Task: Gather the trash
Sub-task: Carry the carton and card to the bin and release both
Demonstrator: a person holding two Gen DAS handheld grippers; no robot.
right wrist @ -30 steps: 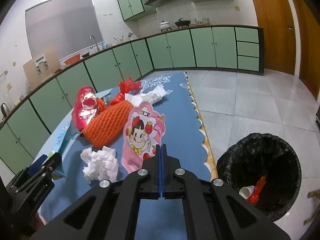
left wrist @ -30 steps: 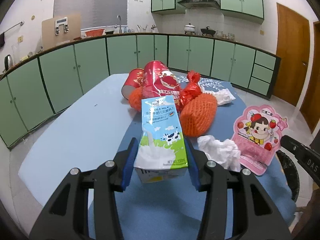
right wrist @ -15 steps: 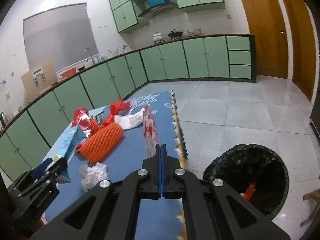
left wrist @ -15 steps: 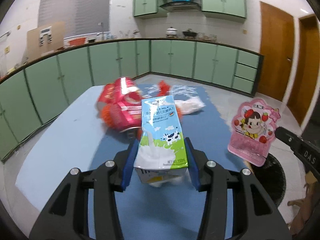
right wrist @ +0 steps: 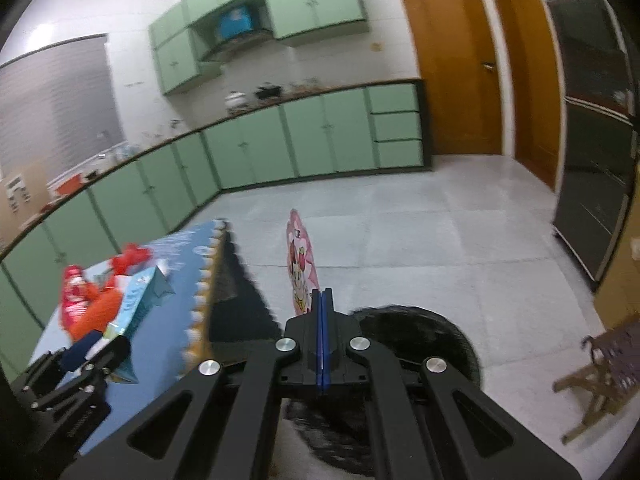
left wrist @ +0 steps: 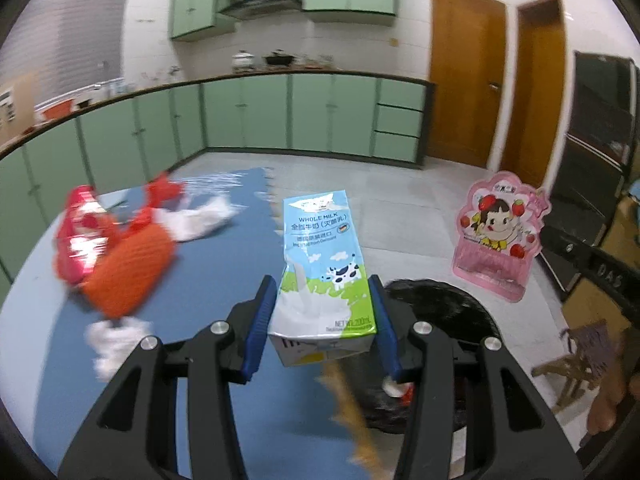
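My left gripper (left wrist: 323,300) is shut on a whole-milk carton (left wrist: 322,264) and holds it in the air over the table's right edge, just left of the black-lined trash bin (left wrist: 436,320). My right gripper (right wrist: 322,308) is shut on a pink candy pouch (right wrist: 301,268), seen edge-on, above the bin (right wrist: 416,344). The pouch (left wrist: 500,232) and the right gripper also show in the left wrist view. The carton (right wrist: 140,304) and the left gripper show at the left of the right wrist view.
On the blue table (left wrist: 208,280) lie an orange foam net (left wrist: 128,268), a red can (left wrist: 76,236), a red bag (left wrist: 160,192) and crumpled white tissues (left wrist: 116,340). A small wooden stool (left wrist: 580,356) stands right of the bin. Green cabinets (left wrist: 280,116) line the walls.
Both grippers have swung right, away from the table, carrying the carton and the pouch. The bin is now right under them. The trash left on the table has slid to the left of view.
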